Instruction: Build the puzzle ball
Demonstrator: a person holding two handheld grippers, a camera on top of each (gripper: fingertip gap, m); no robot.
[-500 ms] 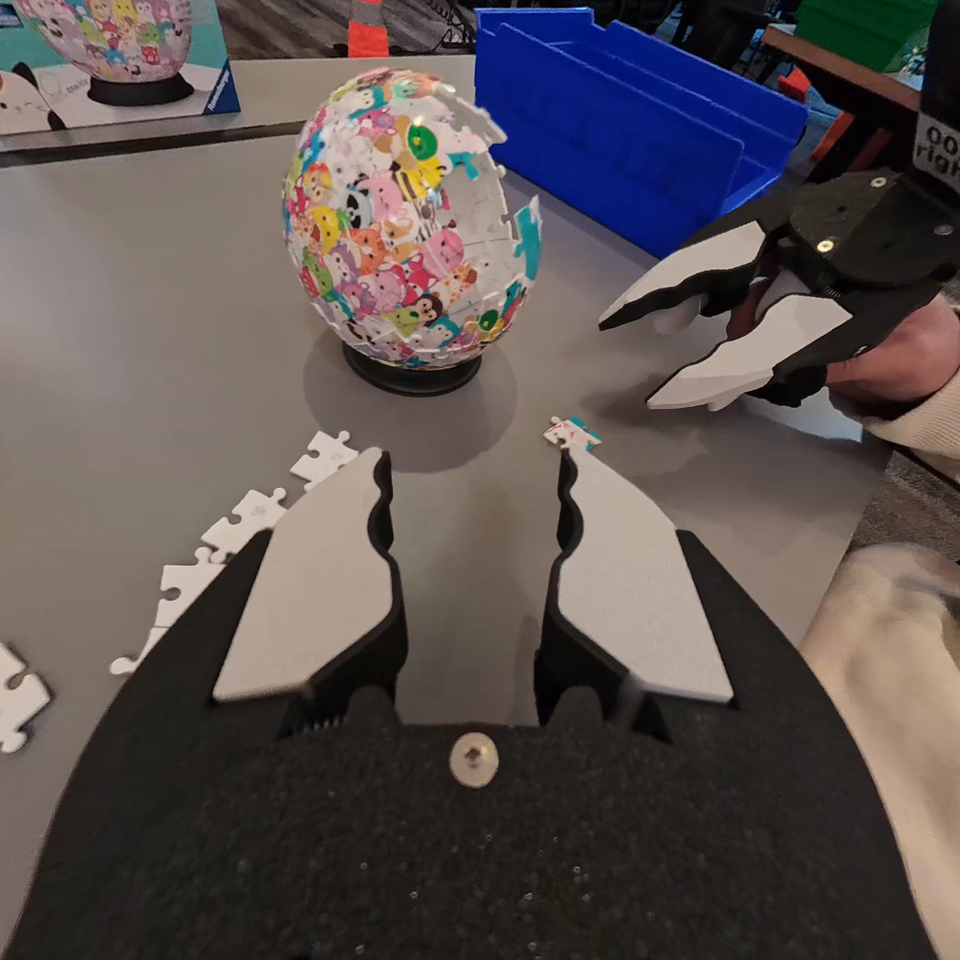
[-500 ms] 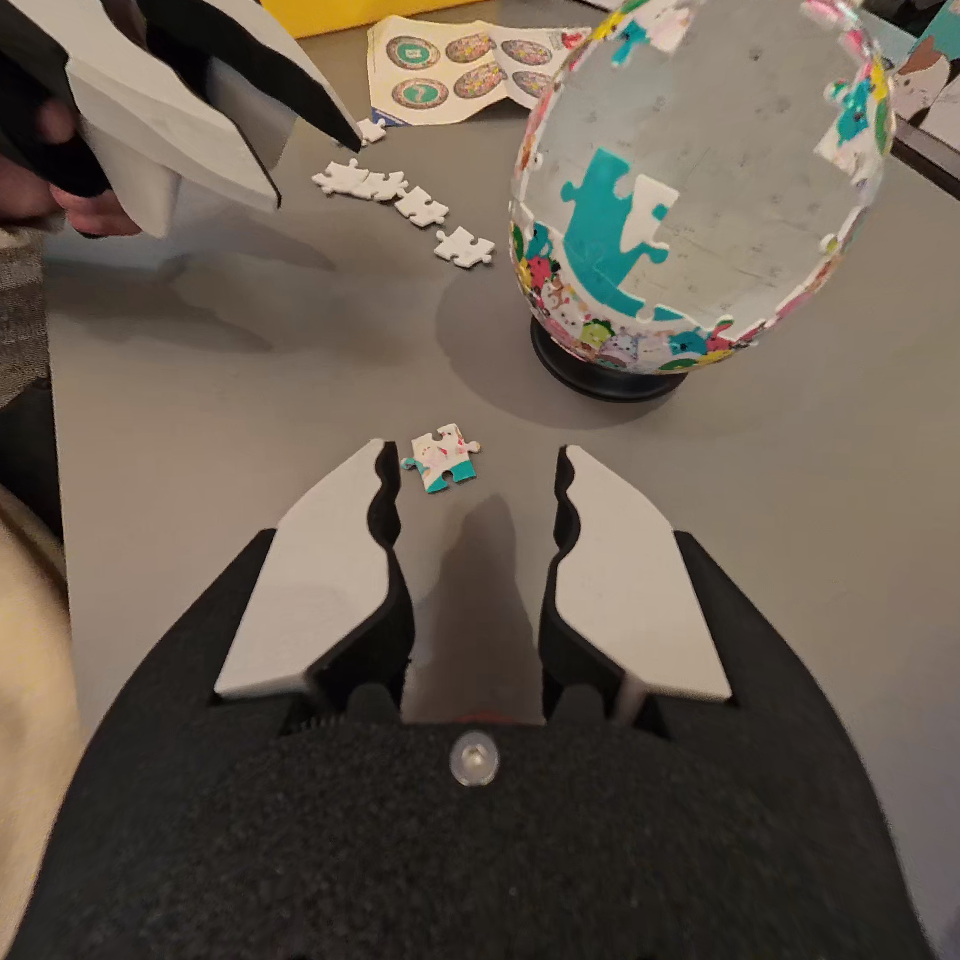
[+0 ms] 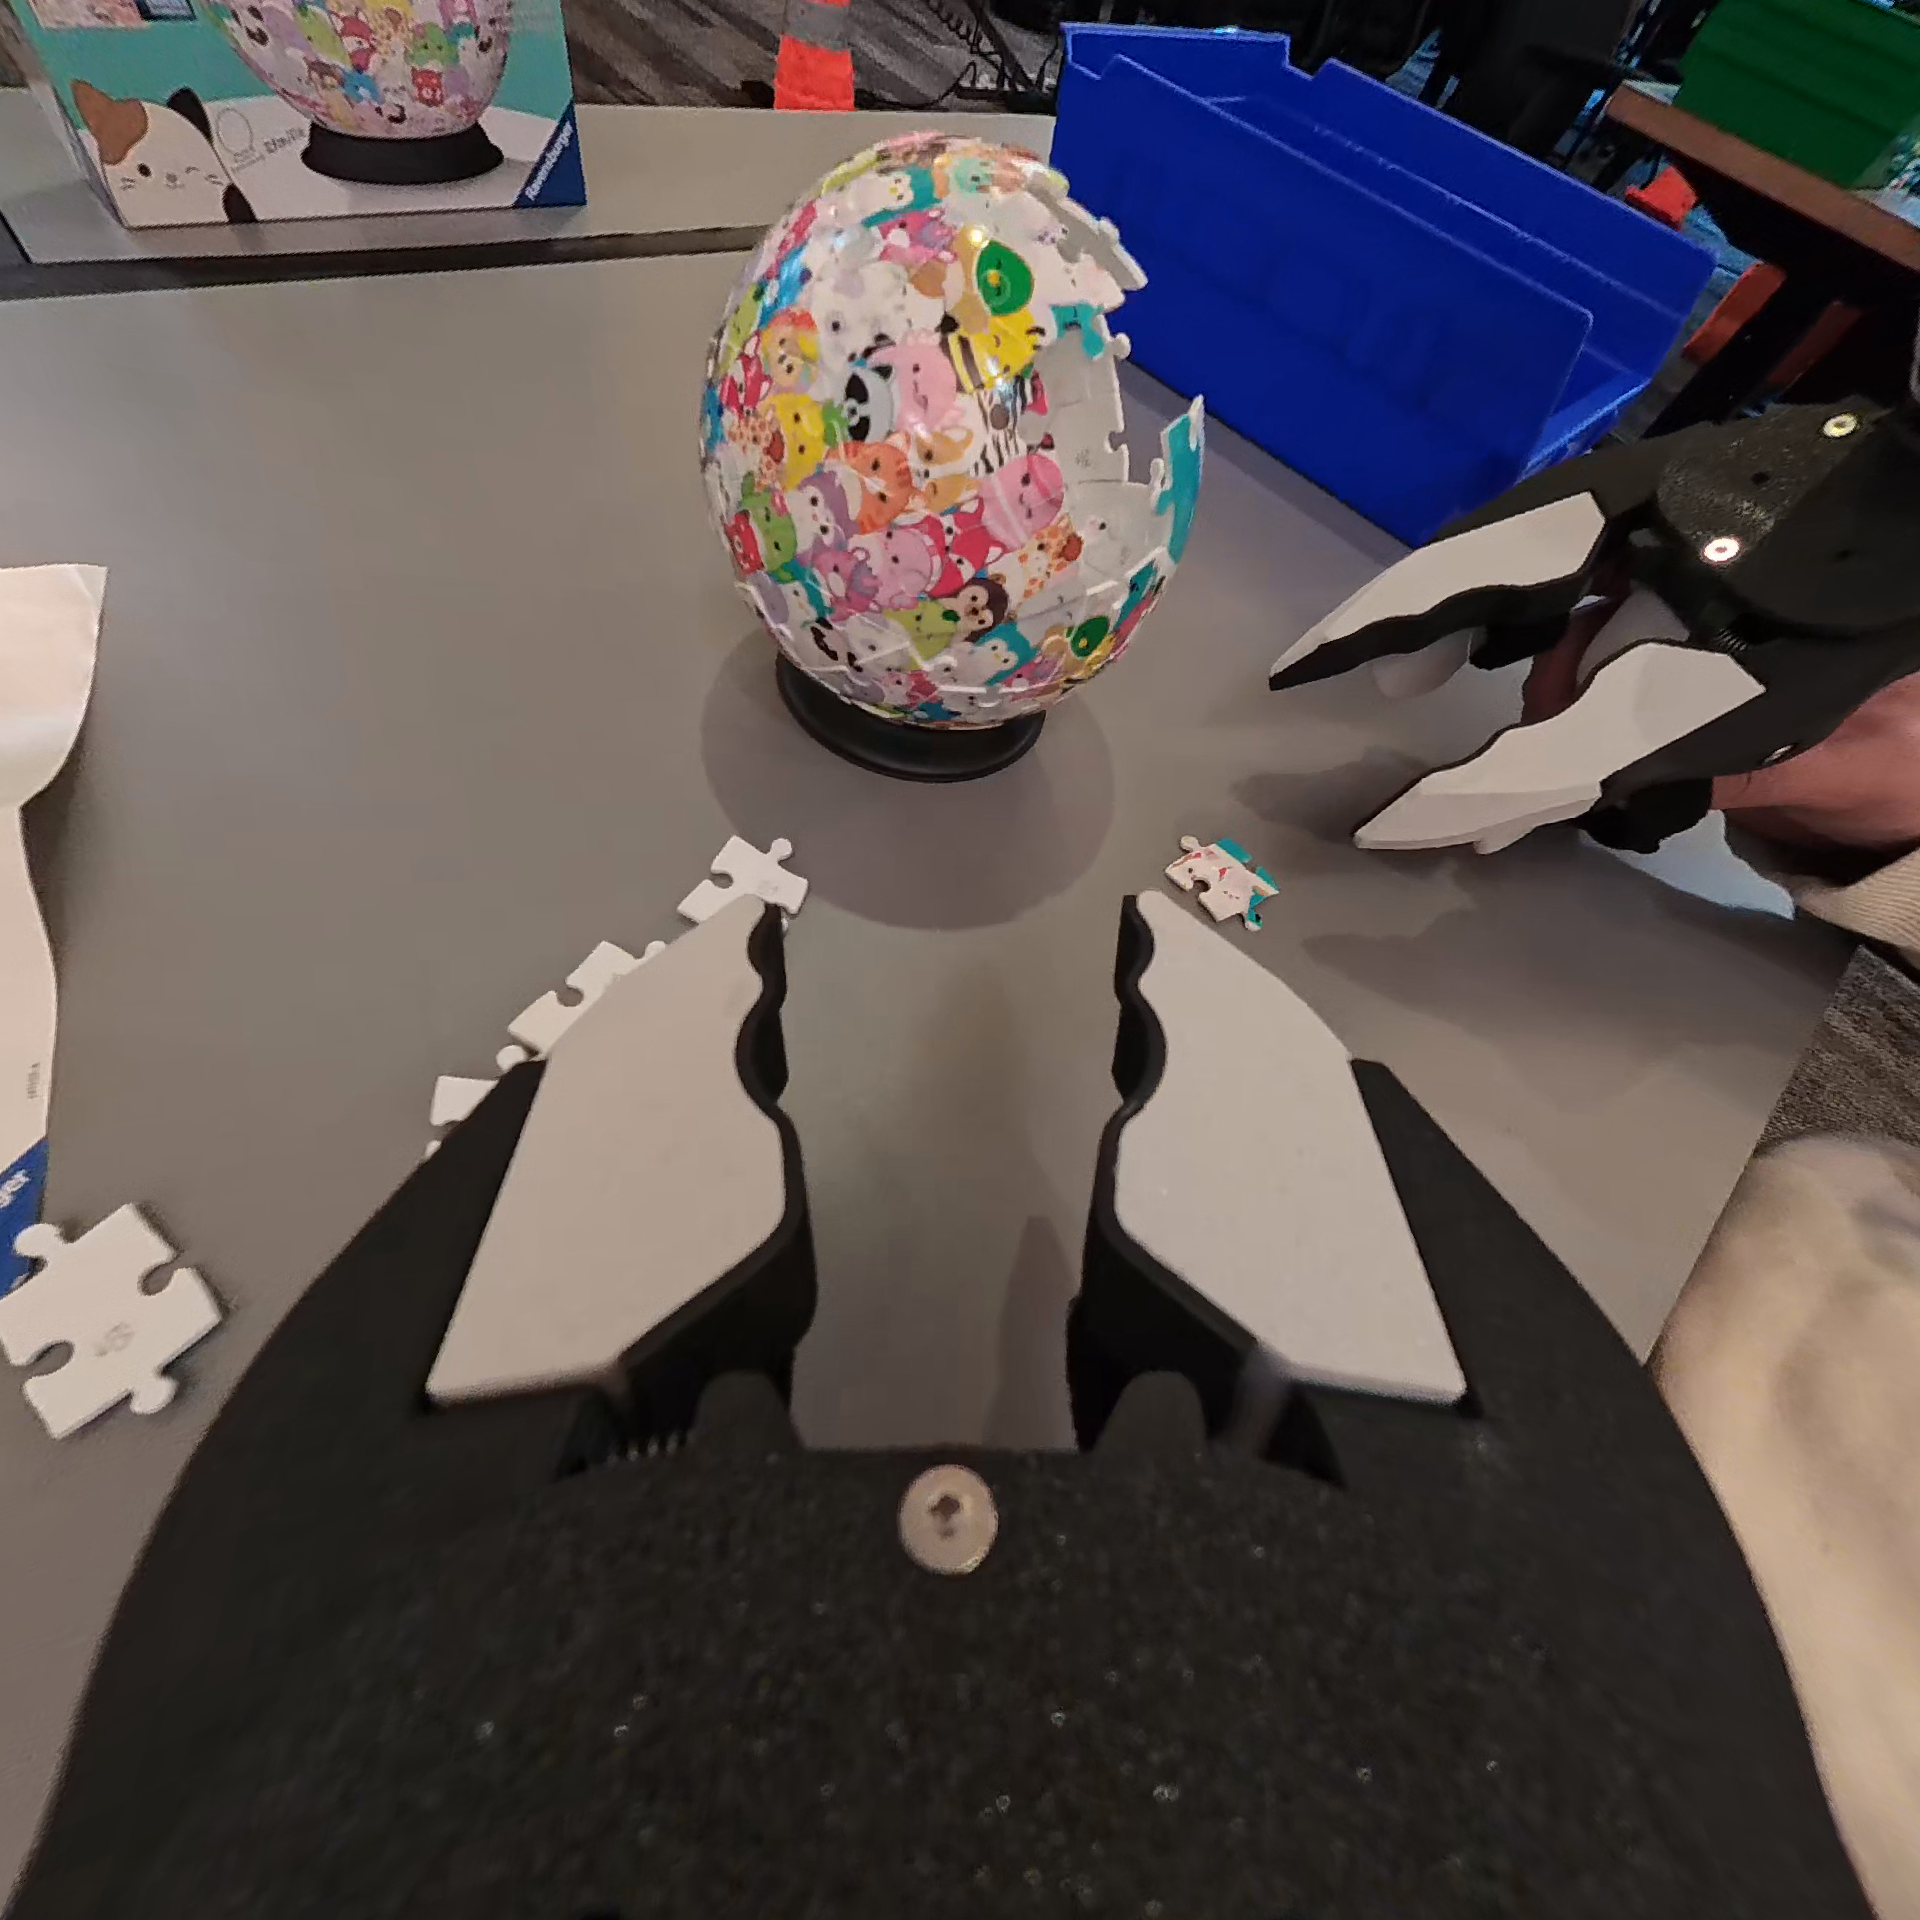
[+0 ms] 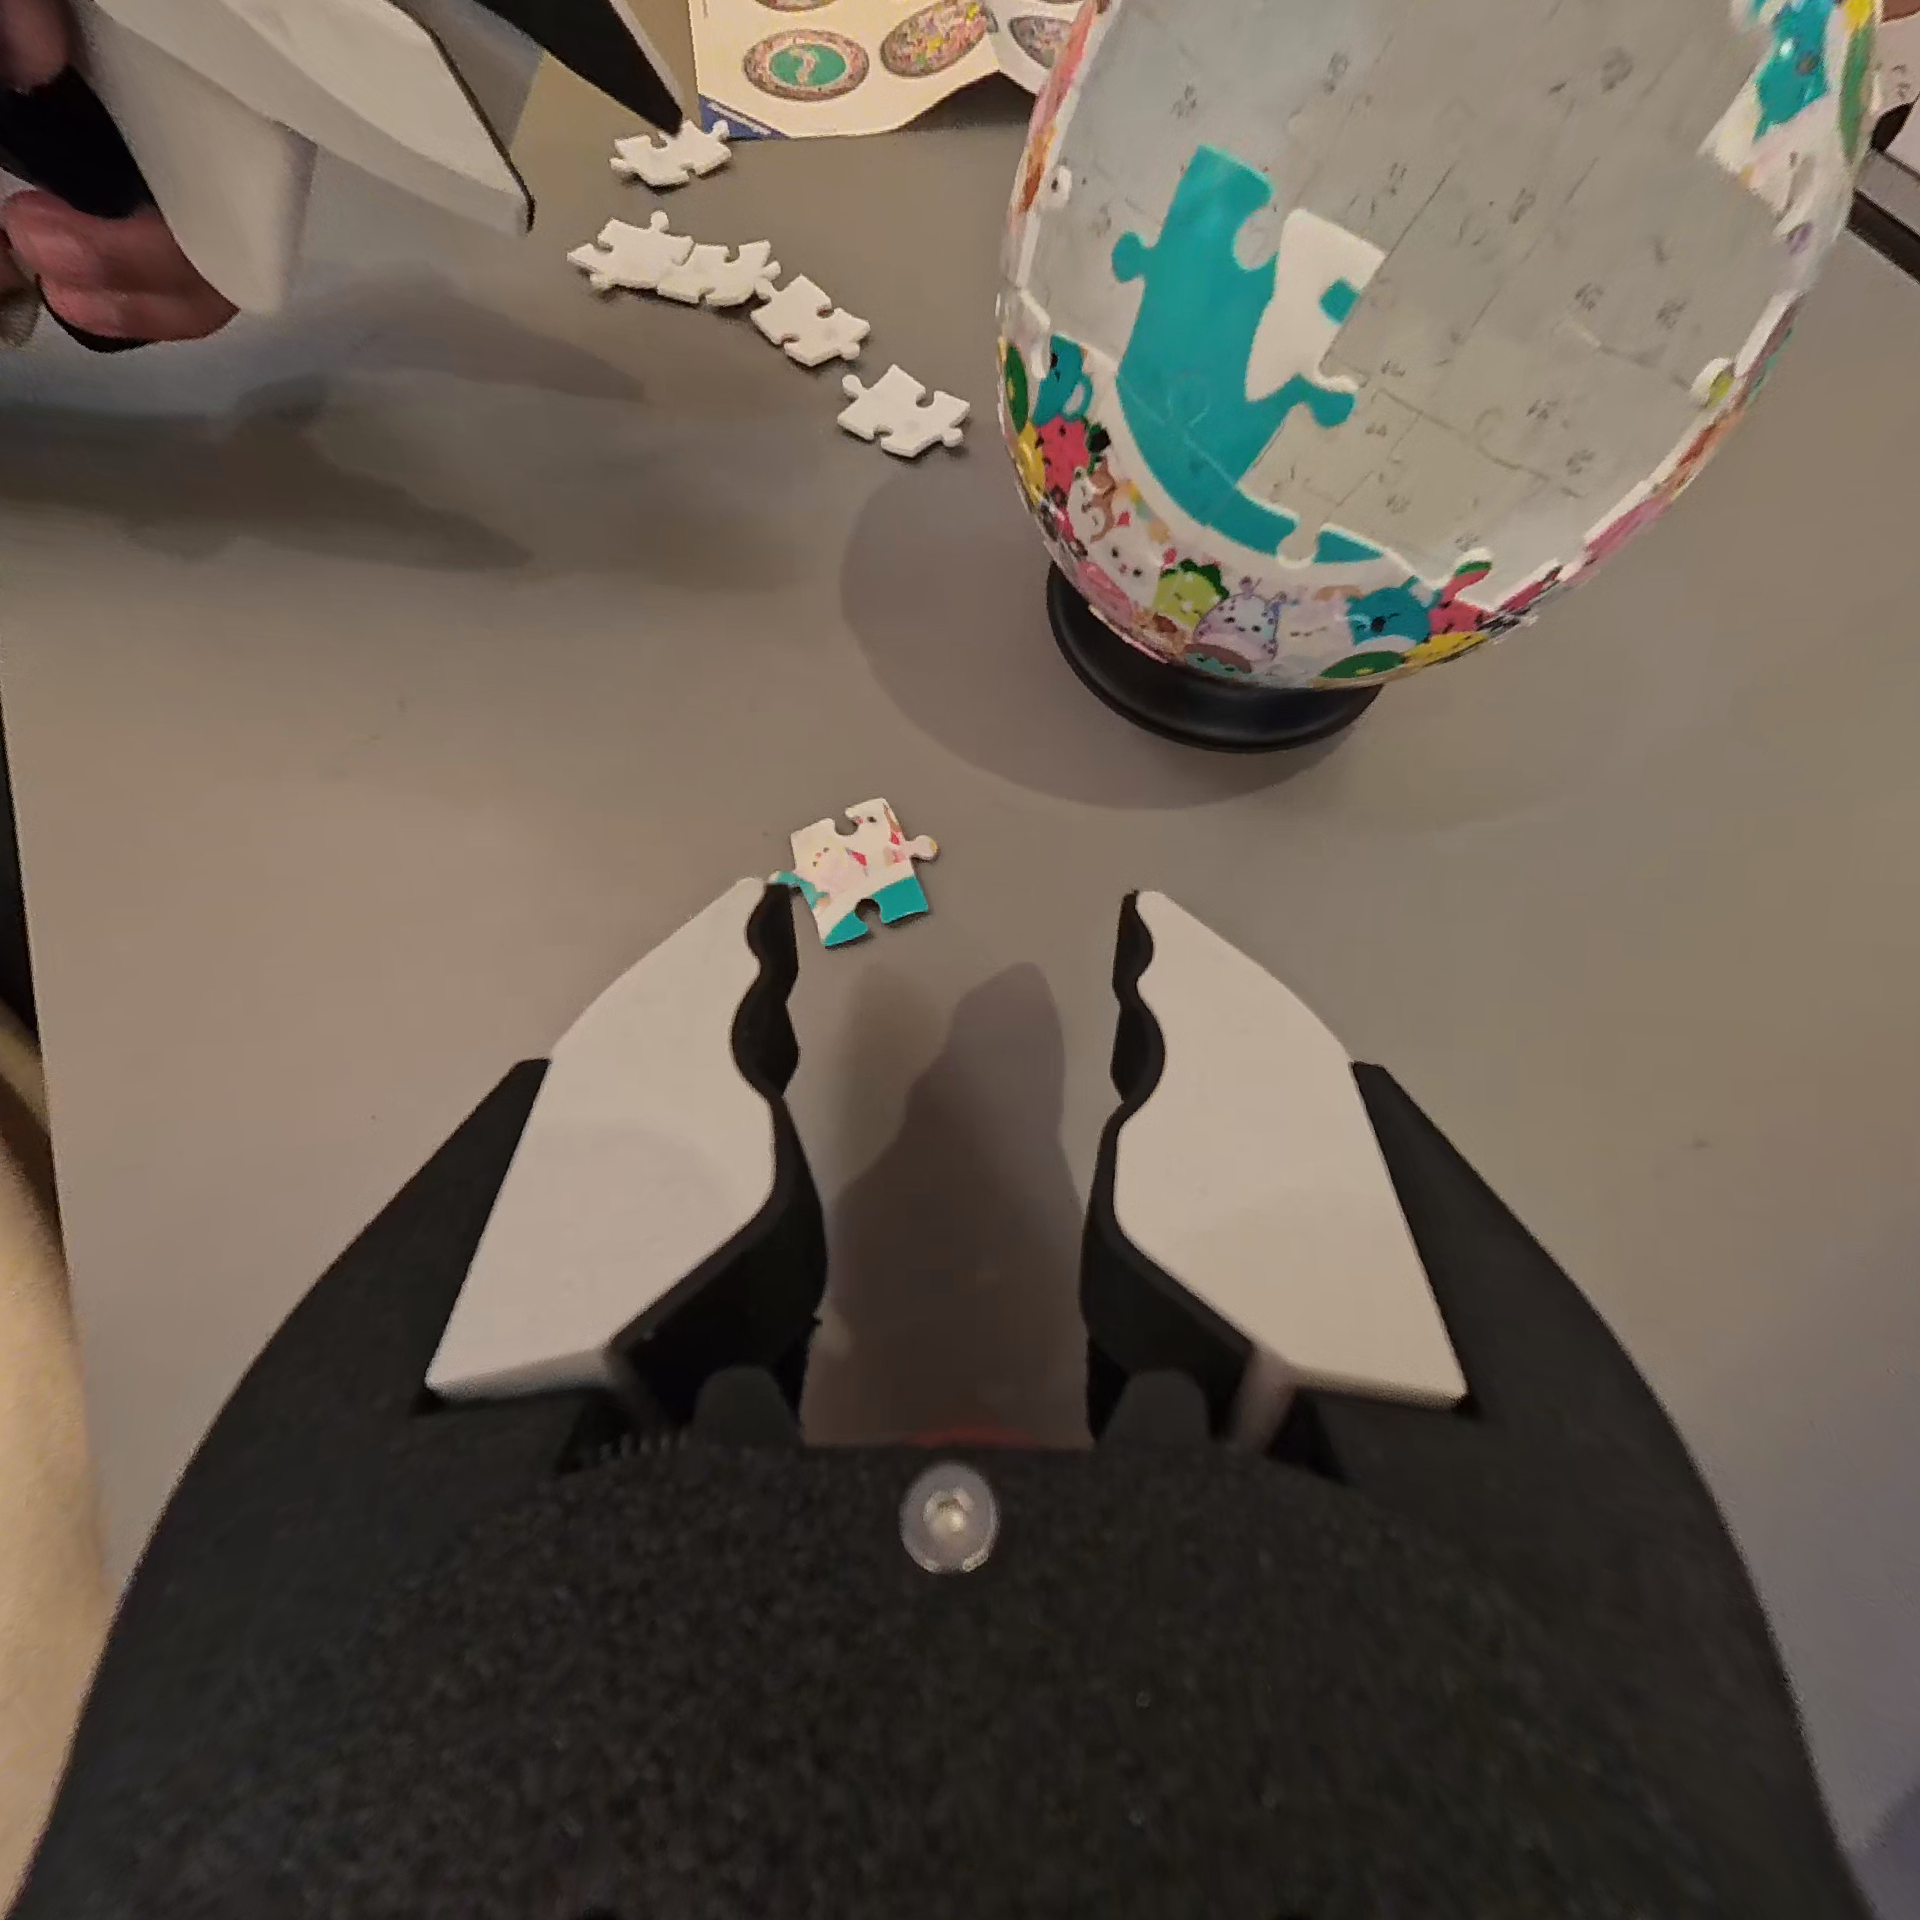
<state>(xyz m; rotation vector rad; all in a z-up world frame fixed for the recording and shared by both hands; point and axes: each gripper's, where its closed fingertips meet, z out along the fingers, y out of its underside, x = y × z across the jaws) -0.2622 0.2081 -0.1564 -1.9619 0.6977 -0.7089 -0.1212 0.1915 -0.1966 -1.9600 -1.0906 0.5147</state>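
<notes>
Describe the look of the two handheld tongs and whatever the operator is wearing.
Both are alike: the left tongs and right tongs have a grainy black body, a silver screw at its centre, and two pale grey fingers with wavy black inner edges. The cream sleeve looks soft. No cables show.

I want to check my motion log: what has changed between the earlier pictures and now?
The left gripper shifted slightly to its left, toward the row of white pieces. Nothing was taken hold of or let go. Both it and the right gripper stayed open and empty; the coloured piece and the puzzle ball did not move.
</notes>
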